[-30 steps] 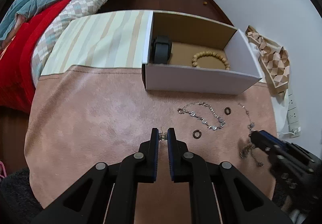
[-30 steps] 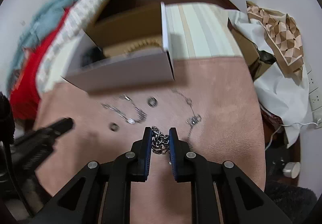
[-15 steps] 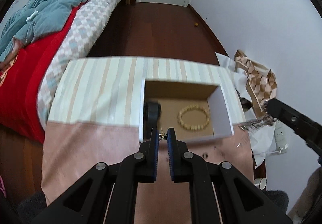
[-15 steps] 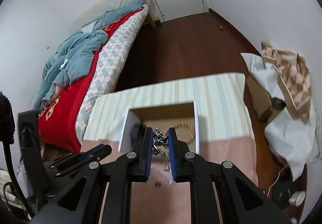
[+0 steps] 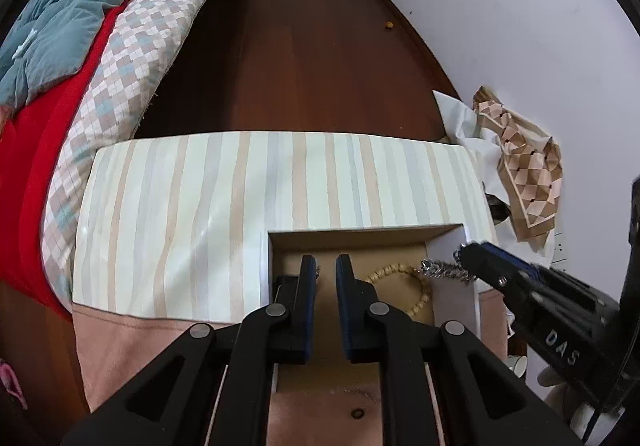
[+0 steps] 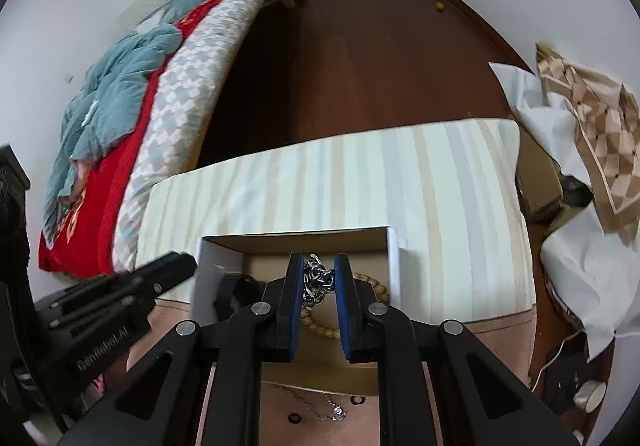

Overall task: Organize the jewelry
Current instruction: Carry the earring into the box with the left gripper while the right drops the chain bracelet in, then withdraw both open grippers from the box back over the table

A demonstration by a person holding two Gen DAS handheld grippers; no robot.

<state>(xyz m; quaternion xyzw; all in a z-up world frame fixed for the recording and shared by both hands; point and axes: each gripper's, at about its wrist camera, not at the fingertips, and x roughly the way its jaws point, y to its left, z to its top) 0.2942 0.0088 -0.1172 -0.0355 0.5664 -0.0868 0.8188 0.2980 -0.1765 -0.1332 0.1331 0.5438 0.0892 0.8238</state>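
Hanging over the near-left part of the cardboard box (image 5: 360, 236), the left gripper (image 5: 325, 260) is holding its jaws slightly apart; a tiny bit of chain (image 5: 318, 270) is showing beside the left finger's tip, and I cannot tell whether anything is pinched between the pads. Beneath it, at the left end of the box, a dark object (image 6: 244, 292) is lying, mostly hidden by the fingers. Moving right, a beaded bracelet (image 5: 418, 296) of pale wooden beads is resting on the box floor. Further right, the right gripper (image 6: 319, 277) is pinching a bunched silver chain (image 6: 317, 280) between its blue pads, above the box interior (in the left wrist view the same chain (image 5: 442, 269) is sticking out from the tip of that gripper (image 5: 476, 258) over the box's right wall).

The box is sitting on a striped tabletop (image 5: 180, 226), whose near part is covered by a pink cloth (image 5: 132, 350). On that cloth, nearer than the box, a thin necklace (image 6: 320, 406) with a small pendant is lying, with small dark rings (image 6: 295, 418) beside it. Far left, a bed (image 5: 72, 57) with red and blue bedding is standing on the dark wooden floor (image 5: 304, 57); far right, a patterned folded item (image 5: 524, 169) is leaning at the white wall.
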